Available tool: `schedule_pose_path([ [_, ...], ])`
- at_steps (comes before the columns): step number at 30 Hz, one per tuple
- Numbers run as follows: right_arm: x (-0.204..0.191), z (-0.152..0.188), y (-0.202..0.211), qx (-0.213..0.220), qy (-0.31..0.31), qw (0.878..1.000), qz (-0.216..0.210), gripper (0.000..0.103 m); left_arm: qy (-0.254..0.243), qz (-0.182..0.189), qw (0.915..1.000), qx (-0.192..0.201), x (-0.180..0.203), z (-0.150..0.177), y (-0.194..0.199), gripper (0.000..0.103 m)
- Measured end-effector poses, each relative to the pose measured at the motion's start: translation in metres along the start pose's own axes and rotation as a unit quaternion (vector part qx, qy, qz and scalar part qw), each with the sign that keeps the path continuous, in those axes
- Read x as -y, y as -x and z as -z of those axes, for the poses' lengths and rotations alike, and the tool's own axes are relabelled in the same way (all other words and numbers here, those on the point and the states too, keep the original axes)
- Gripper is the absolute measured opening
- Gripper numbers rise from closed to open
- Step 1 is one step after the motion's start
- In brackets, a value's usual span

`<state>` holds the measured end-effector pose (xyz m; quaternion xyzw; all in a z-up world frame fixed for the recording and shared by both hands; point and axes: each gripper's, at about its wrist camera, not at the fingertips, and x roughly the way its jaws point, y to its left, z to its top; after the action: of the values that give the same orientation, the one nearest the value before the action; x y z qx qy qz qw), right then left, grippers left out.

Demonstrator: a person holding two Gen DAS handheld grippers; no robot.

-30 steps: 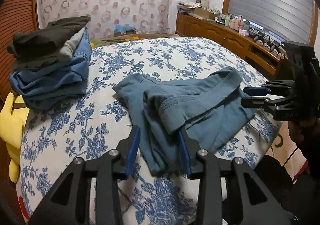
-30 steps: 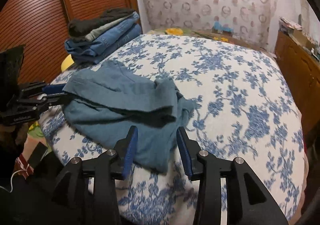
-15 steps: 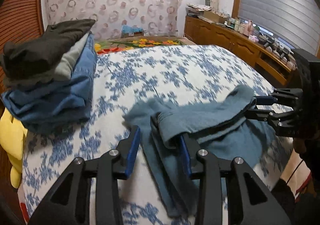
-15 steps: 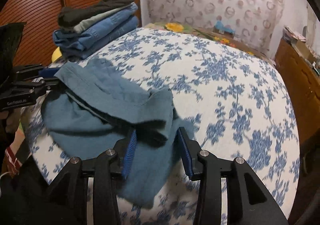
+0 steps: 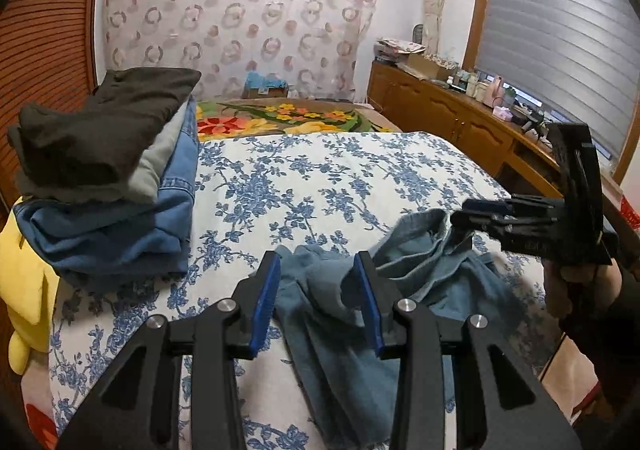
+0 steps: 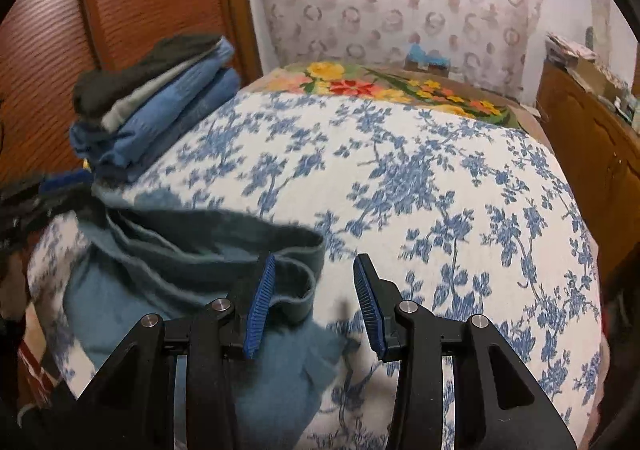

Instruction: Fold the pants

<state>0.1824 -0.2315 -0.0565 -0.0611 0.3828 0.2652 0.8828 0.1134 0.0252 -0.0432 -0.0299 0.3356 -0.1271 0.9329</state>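
Observation:
Crumpled teal-blue pants (image 5: 352, 314) lie at the near edge of the bed with the blue floral sheet (image 5: 320, 177). My left gripper (image 5: 316, 302) is open, its jaws on either side of a bunched fold of the pants. My right gripper (image 6: 314, 302) is open above the pants' waistband (image 6: 224, 246), which lies by its left finger. In the left wrist view the right gripper (image 5: 472, 213) shows at the right, its tips at the pants' raised edge. The left gripper (image 6: 36, 193) shows blurred at the left of the right wrist view.
A stack of folded clothes (image 5: 108, 173), jeans under grey and dark pieces, sits at the bed's left side, also in the right wrist view (image 6: 156, 101). A yellow plush (image 5: 24, 274) lies below it. A wooden cabinet (image 5: 452, 125) runs along the right. A flowered blanket (image 5: 280, 117) covers the far end.
Both grippers moved down to the pants at the bed's near edge. The pants were dragged toward the edge and bunched up more; part now hangs over it.

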Motion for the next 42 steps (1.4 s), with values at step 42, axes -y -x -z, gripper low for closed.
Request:
schedule_pose_path([
  [42, 0.017, 0.005, -0.016, -0.012, 0.005, 0.998, -0.063, 0.004, -0.009, 0.019, 0.9977, -0.064, -0.013, -0.002, -0.058, 0.020],
])
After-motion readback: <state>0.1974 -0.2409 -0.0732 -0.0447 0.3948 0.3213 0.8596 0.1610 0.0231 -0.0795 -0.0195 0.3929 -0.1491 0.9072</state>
